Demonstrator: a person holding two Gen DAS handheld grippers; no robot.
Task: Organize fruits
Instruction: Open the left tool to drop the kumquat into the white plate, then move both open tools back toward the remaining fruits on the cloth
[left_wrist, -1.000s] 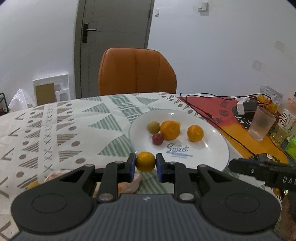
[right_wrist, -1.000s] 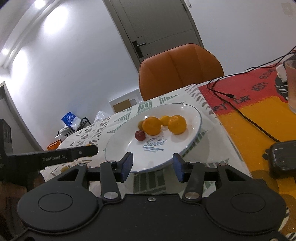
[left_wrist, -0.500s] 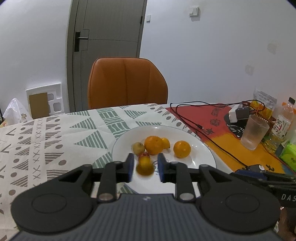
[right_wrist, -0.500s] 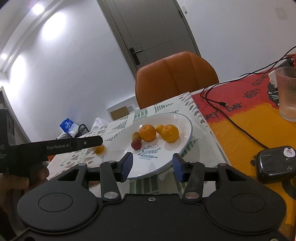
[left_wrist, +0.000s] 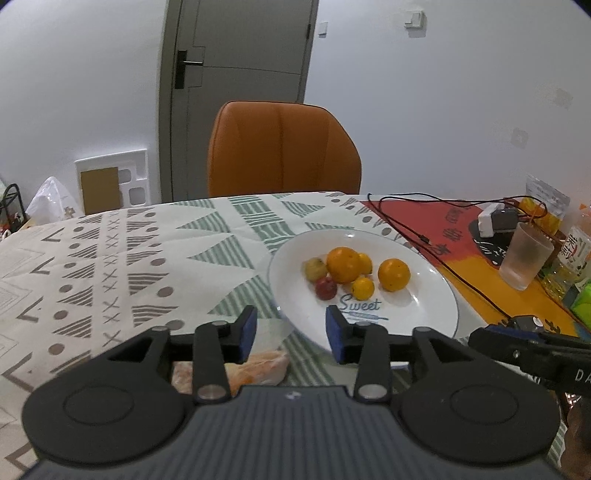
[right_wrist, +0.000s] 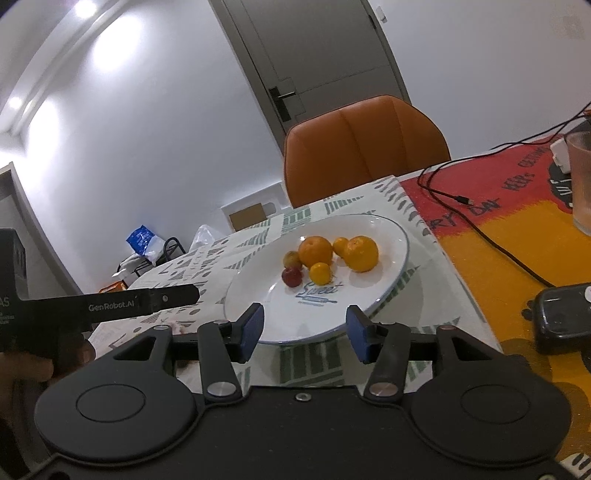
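Both the left gripper (left_wrist: 290, 334) and right gripper (right_wrist: 305, 334) are held wide open and empty, while the bagged fruit (left_wrist: 258, 367) is seen on the tabletop (left_wrist: 110, 258) just below the left fingers (left_wrist: 246, 332), nearer them than the plate (left_wrist: 424, 295).

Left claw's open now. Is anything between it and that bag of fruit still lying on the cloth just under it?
Nothing visible. The bag of fruit lies on the tablecloth directly below the open left claw, partly hidden by its own fingers. The plate sits beyond and to the right, off that path.
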